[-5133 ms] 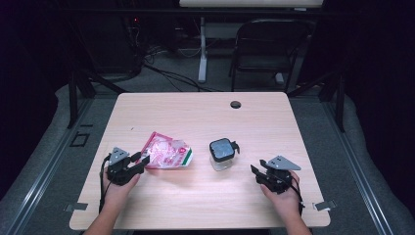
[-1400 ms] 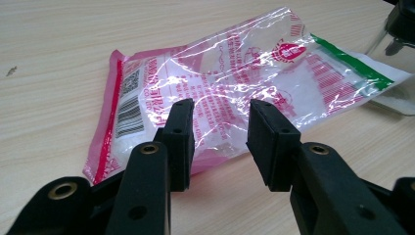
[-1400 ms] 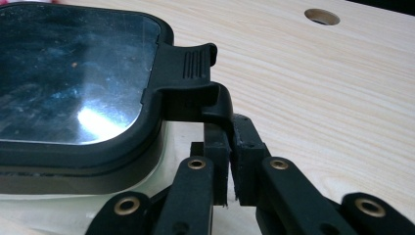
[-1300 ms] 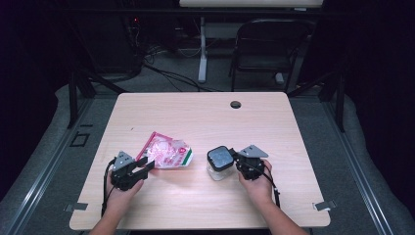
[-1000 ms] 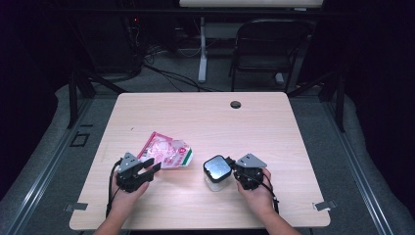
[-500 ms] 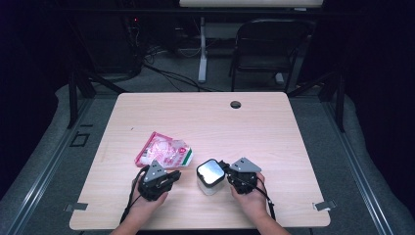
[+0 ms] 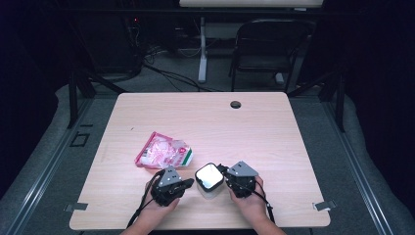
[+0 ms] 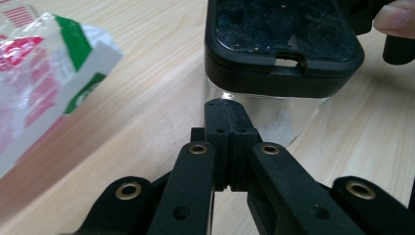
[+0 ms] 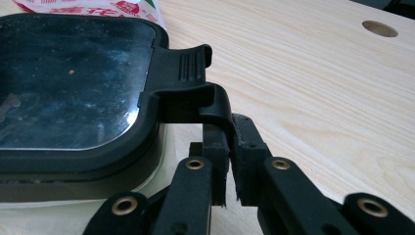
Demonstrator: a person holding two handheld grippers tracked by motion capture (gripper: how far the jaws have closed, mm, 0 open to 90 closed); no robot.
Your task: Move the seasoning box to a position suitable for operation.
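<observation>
We are gripping the latch tab of the container (image 7: 209, 180), near the table's (image 7: 293, 147) front edge, with the right gripper (image 9: 229, 147), and closing the empty left gripper (image 8: 230, 128) against its clear wall; lid not yet opened.

Looked down from above the counter's (image 7: 274, 122) near edge; rode close behind each gripper's fingers, low over the counter; shared the black-lidded jar (image 7: 209, 179).
</observation>
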